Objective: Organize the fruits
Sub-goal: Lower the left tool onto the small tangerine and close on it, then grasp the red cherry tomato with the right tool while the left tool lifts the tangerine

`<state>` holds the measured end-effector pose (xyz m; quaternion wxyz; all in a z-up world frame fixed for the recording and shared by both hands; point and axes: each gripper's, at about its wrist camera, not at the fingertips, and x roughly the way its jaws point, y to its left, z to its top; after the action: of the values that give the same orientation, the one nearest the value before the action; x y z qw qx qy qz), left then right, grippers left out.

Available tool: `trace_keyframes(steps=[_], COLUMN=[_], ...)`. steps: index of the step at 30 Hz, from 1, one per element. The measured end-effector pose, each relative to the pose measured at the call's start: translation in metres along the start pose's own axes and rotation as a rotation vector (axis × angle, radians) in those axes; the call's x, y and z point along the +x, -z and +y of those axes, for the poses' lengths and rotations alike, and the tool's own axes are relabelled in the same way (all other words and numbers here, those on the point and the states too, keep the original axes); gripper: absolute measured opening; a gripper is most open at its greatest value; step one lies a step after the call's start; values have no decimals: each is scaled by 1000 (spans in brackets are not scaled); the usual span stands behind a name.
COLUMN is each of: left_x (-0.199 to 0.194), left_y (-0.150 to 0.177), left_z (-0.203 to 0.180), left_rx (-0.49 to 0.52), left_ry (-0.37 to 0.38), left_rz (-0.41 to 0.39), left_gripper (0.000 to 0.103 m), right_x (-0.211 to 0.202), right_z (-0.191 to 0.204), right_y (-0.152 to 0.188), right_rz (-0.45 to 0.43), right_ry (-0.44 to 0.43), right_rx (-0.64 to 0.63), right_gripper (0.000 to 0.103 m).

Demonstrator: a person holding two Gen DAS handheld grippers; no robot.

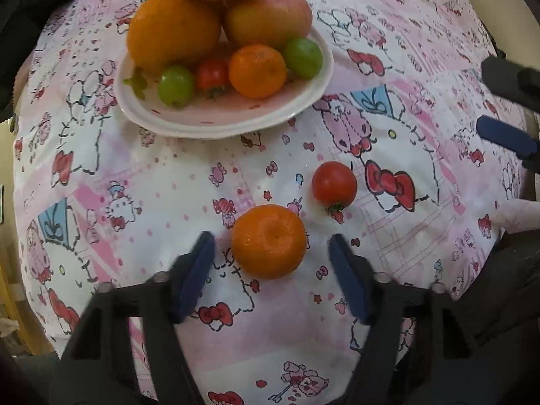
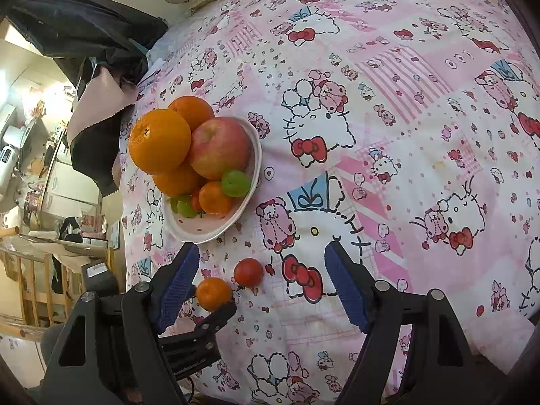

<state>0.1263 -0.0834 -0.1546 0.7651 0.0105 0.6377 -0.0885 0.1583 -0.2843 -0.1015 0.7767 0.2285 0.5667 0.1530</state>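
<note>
- A small mandarin [image 1: 269, 241] was seen lying on the pink cartoon-print cloth [image 1: 422, 50], between the blue pads of the left gripper [image 1: 271, 278].
- A gap was left on each side of the fruit, so the left gripper's jaws were parted and nothing was gripped.
- A red tomato [image 1: 334, 185] was found just beside the mandarin, apart from it, on the side toward the right gripper's fingers, which showed at the right edge of the left wrist view.
- The right gripper [image 2: 260, 285] was held with its jaws wide apart and nothing between its pads; the cloth, the mandarin and the tomato were seen beneath it.
- A white plate [image 1: 303, 104] was set farther off on the cloth, well apart from the two loose fruits.
- On the plate, large oranges [image 1: 173, 28] and an apple [image 1: 270, 17] were piled, with a small mandarin, a tomato and two green fruits [image 1: 302, 53] in front.
</note>
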Motion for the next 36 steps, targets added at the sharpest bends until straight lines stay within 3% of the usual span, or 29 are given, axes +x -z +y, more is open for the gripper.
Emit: trace_keyframes(steps=[1,5,11,20,26,31,34,36], left_x=[1,-4,-19,-61,-70,-72,-73,-73], left_y=[0,-1,-1,2,5,5,6,6], left_z=[0,1,14,59,70,77,80,81], left_rx=[7,35,-18,-243,-270,-295,-305,-309], left_ry=[-2,1,3,-26,-51,-47,-37,-29], left_rz=[-1,-25,-55,-139,-176,-178,-182,-181], left_gripper=[40,39,39,39,39,39,39,39], right_x=[2,7,11,37,76,104,111,110], right_z=[1,4,7,13,27,31,35,36], right_y=[0,-1,0,7,13,21,26,27], right_rz=[5,17,28,111,212,279,295,283], right_ry=[2,6,10,41,41,90,103,111], right_rx=[-1,-7,-16,-42,-72,-99,-135,-153], right_gripper=[79,79,79,79,56,49,35,34])
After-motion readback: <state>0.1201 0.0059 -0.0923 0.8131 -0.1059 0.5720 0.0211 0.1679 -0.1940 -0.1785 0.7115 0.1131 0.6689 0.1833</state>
